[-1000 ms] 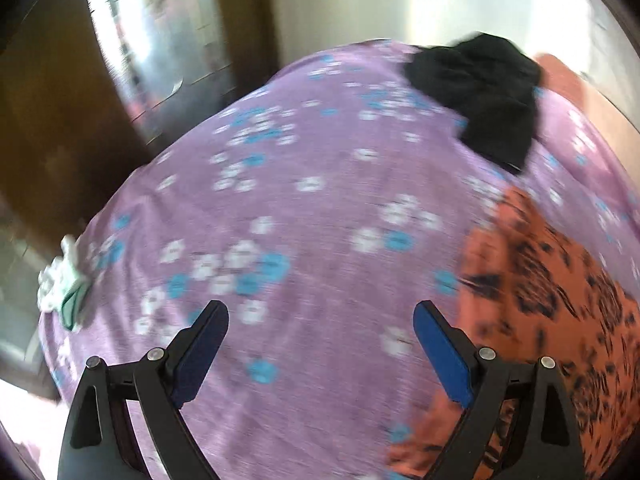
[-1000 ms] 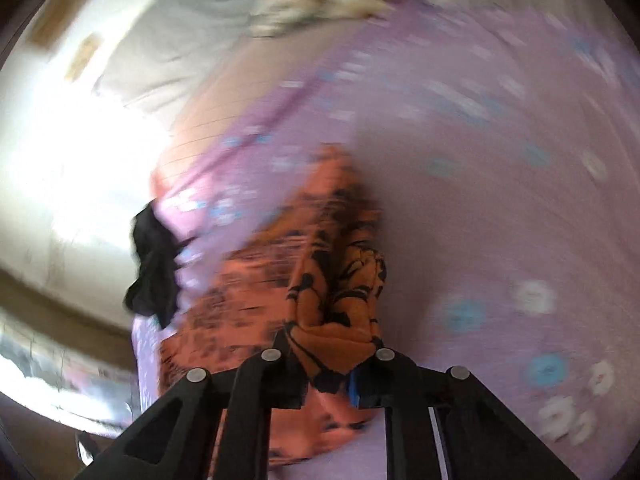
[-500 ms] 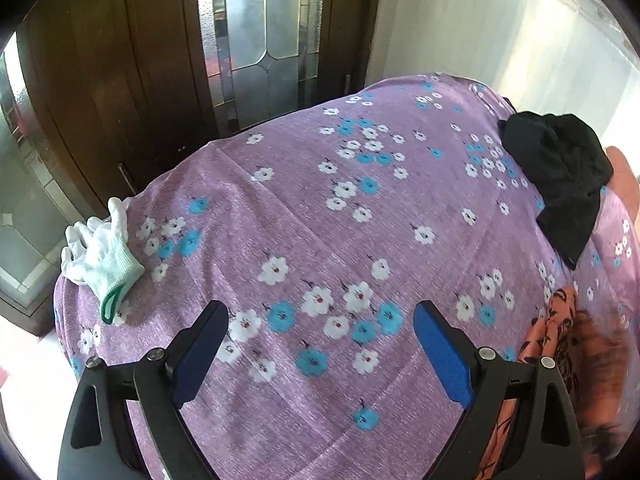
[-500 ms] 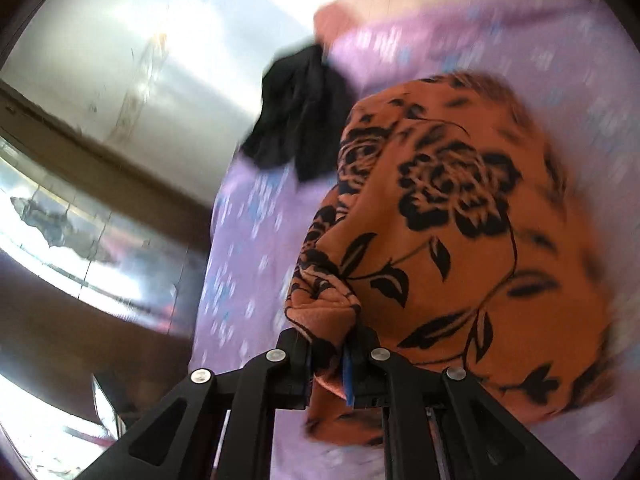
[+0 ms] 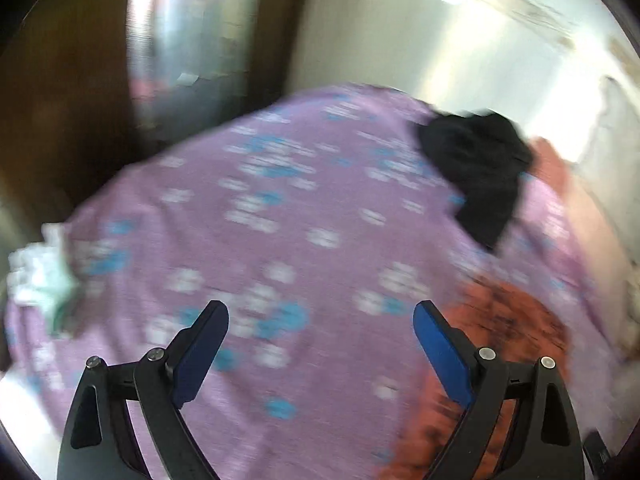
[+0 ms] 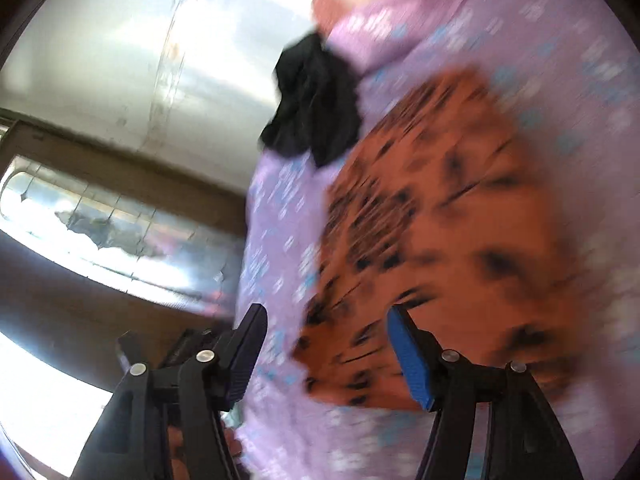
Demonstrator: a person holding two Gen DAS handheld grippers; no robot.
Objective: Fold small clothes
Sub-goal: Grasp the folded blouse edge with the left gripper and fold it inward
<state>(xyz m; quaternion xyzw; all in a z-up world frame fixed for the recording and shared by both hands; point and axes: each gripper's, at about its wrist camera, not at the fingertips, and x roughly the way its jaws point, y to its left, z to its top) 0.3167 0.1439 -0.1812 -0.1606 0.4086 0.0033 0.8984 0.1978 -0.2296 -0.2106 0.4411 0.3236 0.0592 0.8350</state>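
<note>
An orange garment with a black flower print [image 6: 452,240] lies on the purple flowered sheet [image 6: 520,32]. It also shows at the lower right of the left wrist view [image 5: 508,320]. My right gripper [image 6: 324,332] is open and empty just above the garment's near corner. My left gripper [image 5: 320,328] is open and empty above the sheet, left of the orange garment. A crumpled black garment [image 5: 476,168] lies at the sheet's far edge; it also shows in the right wrist view [image 6: 316,100]. Both views are blurred by motion.
A white and pale green glove [image 5: 40,280] lies at the sheet's left edge. A dark wooden door with glass panels [image 5: 192,28] stands beyond the sheet. A pale wall [image 5: 460,40] runs to the right.
My right gripper has opened and let go of the orange garment, which now lies on the sheet. My left gripper has swung right, bringing the orange garment back into its view.
</note>
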